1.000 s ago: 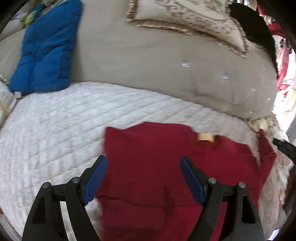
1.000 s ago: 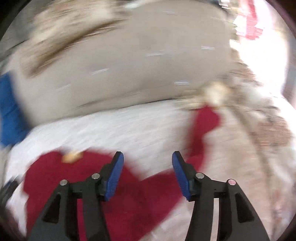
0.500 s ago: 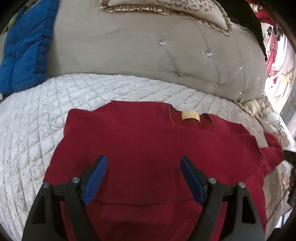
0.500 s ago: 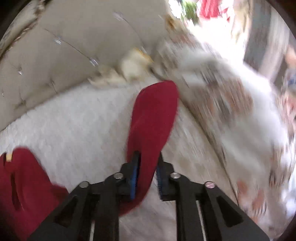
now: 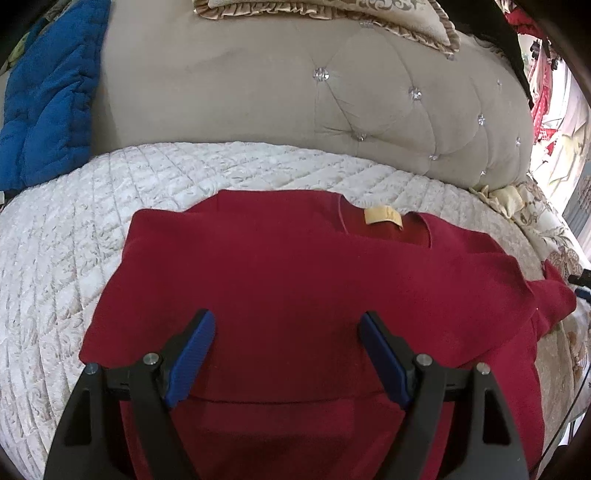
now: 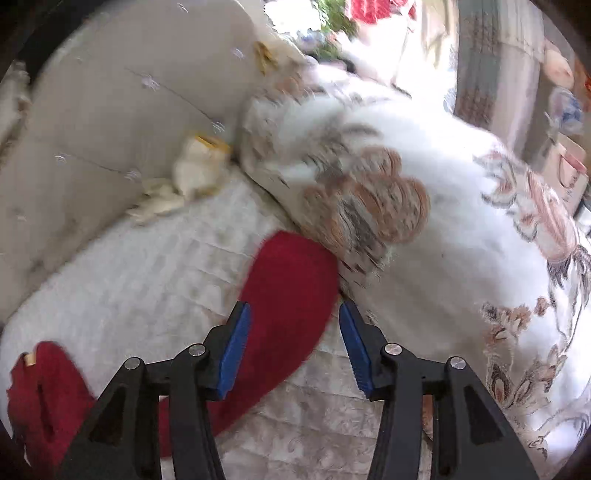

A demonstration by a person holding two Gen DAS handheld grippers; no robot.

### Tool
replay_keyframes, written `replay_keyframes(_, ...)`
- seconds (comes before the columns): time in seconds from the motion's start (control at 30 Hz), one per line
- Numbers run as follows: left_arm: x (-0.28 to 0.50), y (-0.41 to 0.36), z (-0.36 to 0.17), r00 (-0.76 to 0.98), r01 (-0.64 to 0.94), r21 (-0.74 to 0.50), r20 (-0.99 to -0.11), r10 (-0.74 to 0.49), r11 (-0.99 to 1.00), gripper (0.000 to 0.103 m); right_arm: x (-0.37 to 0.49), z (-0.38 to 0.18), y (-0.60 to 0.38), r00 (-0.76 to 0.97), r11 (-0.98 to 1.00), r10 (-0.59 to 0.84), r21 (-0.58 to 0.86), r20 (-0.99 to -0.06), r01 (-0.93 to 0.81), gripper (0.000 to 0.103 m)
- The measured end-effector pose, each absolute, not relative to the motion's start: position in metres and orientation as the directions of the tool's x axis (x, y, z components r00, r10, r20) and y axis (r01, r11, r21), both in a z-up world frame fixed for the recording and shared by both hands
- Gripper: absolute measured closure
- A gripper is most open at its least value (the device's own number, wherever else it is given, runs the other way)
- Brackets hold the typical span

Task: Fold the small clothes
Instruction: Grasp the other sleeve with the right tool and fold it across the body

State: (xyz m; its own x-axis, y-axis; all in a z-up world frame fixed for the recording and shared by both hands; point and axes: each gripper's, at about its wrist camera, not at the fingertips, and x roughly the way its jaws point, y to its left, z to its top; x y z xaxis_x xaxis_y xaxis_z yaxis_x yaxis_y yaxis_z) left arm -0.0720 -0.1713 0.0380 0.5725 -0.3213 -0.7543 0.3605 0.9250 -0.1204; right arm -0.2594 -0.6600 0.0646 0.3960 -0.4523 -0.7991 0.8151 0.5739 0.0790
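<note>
A dark red long-sleeved top point(image 5: 295, 280) lies flat on the white quilted bed point(image 5: 74, 229), collar and yellow label point(image 5: 382, 215) facing the headboard. My left gripper point(image 5: 286, 354) is open above the top's middle, holding nothing. In the right wrist view the top's right sleeve point(image 6: 291, 295) lies stretched out on the quilt, its cuff against a floral duvet point(image 6: 424, 221). My right gripper point(image 6: 293, 347) is open, its blue fingers either side of the sleeve. The image there is blurred.
A beige tufted headboard point(image 5: 295, 103) runs along the back, with a frilled cushion point(image 5: 332, 14) on top. A blue padded blanket point(image 5: 48, 103) lies at the far left. The bunched floral duvet fills the right side of the bed. A small cream cloth point(image 6: 195, 170) sits by the headboard.
My right gripper was shut on the sleeve half a second ago and has opened, leaving the sleeve laid out. My left gripper has moved in over the top, still open.
</note>
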Motion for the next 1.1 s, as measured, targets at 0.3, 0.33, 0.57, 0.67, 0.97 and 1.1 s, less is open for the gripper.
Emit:
replay_keyframes(0.3,-0.07,-0.171,0.036,0.57,0.356,-0.125,-0.756,-0.321,0.926,0.019,-0.273,0.012,-0.691,0.578,0.514,-0.31,0.378,-0.755,0.77,0.103)
replay_keyframes(0.33,-0.07,-0.17,0.037,0.572,0.354,-0.127,-0.754,-0.323,0.926,0.019,-0.279,0.023,-0.686,0.601,0.515,-0.338,0.392,-0.724,0.762,0.103)
replay_keyframes(0.57,-0.076,-0.163,0.055,0.612,0.354,-0.141,-0.713,-0.343,0.925,0.019,-0.336,0.151,-0.647,0.68,0.58,-0.501,0.376,-0.535,0.723,0.103)
replay_keyframes(0.67,-0.079,-0.155,0.067,0.638,0.347,-0.152,-0.685,-0.352,0.926,0.019,-0.33,0.181,-0.619,0.702,0.655,-0.467,0.323,-0.538,0.683,0.103)
replay_keyframes(0.97,-0.074,-0.126,0.083,0.673,0.315,-0.209,-0.639,-0.373,0.926,0.019,-0.197,0.188,-0.456,0.822,0.929,-0.082,0.255,-0.564,0.268,0.103)
replay_keyframes(1.1,-0.069,-0.118,0.08,0.665,0.309,-0.235,-0.639,-0.386,0.922,0.019,-0.134,0.151,-0.377,0.818,0.957,0.081,0.273,-0.569,0.095,0.103)
